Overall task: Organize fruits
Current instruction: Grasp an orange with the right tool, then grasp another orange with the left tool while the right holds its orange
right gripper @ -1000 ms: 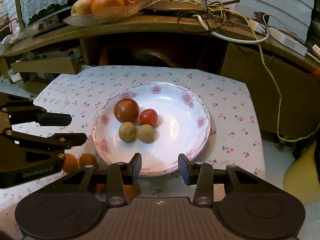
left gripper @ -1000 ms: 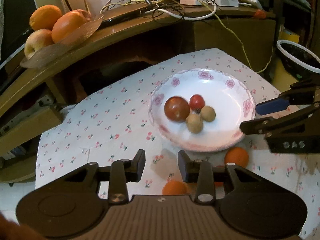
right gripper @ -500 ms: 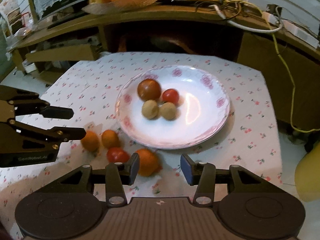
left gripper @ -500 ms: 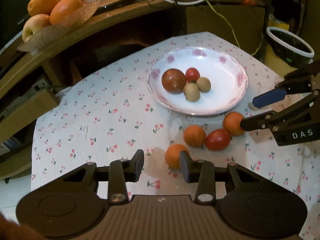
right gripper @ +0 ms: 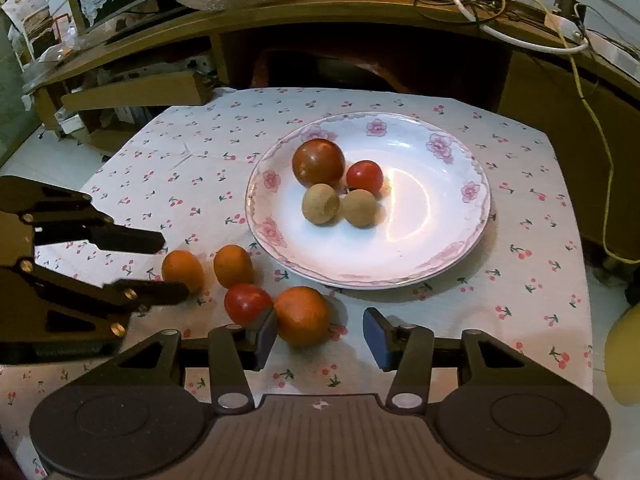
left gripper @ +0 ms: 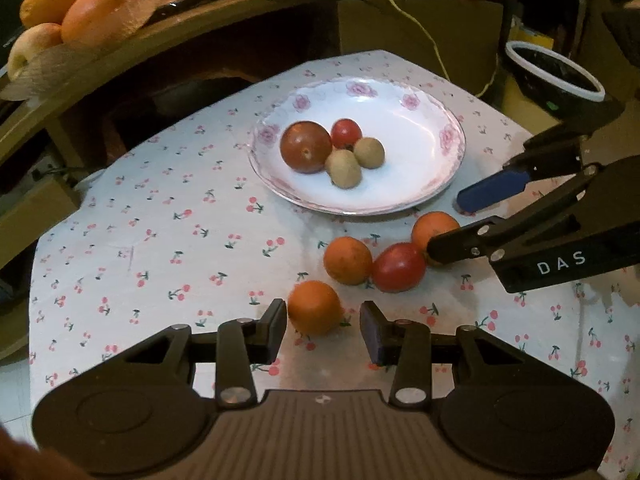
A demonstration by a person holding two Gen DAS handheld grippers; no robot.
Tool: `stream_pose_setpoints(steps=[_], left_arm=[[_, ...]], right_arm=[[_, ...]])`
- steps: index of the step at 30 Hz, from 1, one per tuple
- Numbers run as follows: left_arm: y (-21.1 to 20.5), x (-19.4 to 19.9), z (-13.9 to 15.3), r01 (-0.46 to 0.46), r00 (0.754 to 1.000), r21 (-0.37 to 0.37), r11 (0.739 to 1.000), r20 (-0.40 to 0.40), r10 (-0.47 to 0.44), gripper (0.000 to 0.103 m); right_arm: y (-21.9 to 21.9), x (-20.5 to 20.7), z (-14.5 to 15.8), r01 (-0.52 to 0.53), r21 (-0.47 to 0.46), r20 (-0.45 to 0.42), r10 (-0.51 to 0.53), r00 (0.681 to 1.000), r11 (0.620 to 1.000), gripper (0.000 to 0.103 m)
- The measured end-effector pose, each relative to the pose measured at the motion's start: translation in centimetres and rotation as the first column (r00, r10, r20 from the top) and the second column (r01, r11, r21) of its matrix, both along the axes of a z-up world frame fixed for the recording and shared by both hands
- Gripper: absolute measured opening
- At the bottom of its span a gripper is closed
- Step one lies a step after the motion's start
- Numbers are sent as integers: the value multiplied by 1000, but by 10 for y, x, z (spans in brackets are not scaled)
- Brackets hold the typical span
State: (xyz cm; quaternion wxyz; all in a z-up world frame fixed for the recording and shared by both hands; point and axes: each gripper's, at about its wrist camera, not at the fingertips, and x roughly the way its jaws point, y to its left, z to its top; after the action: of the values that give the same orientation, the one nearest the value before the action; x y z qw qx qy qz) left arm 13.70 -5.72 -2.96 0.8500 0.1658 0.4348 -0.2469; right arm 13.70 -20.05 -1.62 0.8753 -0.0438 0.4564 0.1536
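A white floral plate [left gripper: 420, 196] [right gripper: 440, 256] holds a dark red tomato [left gripper: 306, 152], a small red tomato [left gripper: 346, 133] and two brown kiwis [left gripper: 343, 168]. On the cloth in front lie three oranges and a red tomato [left gripper: 399, 267] [right gripper: 247, 303]. My left gripper [left gripper: 323, 330] is open, with the nearest orange [left gripper: 315, 307] [right gripper: 183, 270] just ahead between its fingertips. My right gripper [right gripper: 319, 334] is open, with another orange [right gripper: 302, 315] [left gripper: 434, 230] by its left finger. Neither holds anything.
The cherry-print tablecloth [left gripper: 160, 240] covers a small table. Behind it a wooden shelf [right gripper: 280, 20] carries a fruit dish [left gripper: 68, 16] and tangled cables [right gripper: 500, 8]. A black bowl with a white rim [left gripper: 554, 72] stands off the table's right side.
Both grippers have pulled back and risen from the plate. The loose oranges and red tomato in front of the plate have come into full view. Both jaws stay open.
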Motion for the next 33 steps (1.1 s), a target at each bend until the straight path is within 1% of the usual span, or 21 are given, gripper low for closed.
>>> stream_pose_setpoints(steps=[6,9,12,13,14,18,20,22,24,27,29,33], left_arm=[[0,4,-8,-9,1000,2,1000,-12,9,46],[0,6,-8,-16,1000,-16,1000,-16,15,46],[2,9,-7,-22,999,-39,999,-24,21,45],[2,8,-6,-22,1000,-40,999,-21,21,44],[2,8,-6,-20,1000,-42,999,-19,19,43],[3,6,-2,-13,1000,-41,999,-17,12,40],[4,4,0,-7,1000,-37,999,-14,6,39],[4,1,1,2,1000,-37,999,-14,-3,39],[4,0,0,7,1000,-18,1000,-7,-7,39],[4,3,-7,-9,1000,5,1000,-16,9,39],[4,5,-8,-16,1000,-3,1000,-21,16,39],[2,7,-9,-20,1000,-11,1000,-17,20,40]], right_arm=[[0,3,-2,2,21,-14,-2,1000,1000,48],[0,5,-3,4,33,-29,-3,1000,999,48],[2,4,-3,-7,35,-41,8,999,999,40],[2,4,-3,-13,42,-47,15,999,999,33],[3,4,-2,-14,45,-50,17,999,999,33],[2,4,-1,-17,52,-65,20,998,999,31],[1,2,1,-24,60,-78,29,997,998,31],[3,-3,4,-39,48,-70,42,997,998,31],[3,-8,7,-53,37,-66,56,996,998,31],[5,-11,5,-62,16,-70,63,996,998,31],[7,-9,0,-65,1,-78,65,995,998,33],[6,-6,0,-59,22,-71,60,996,998,34]])
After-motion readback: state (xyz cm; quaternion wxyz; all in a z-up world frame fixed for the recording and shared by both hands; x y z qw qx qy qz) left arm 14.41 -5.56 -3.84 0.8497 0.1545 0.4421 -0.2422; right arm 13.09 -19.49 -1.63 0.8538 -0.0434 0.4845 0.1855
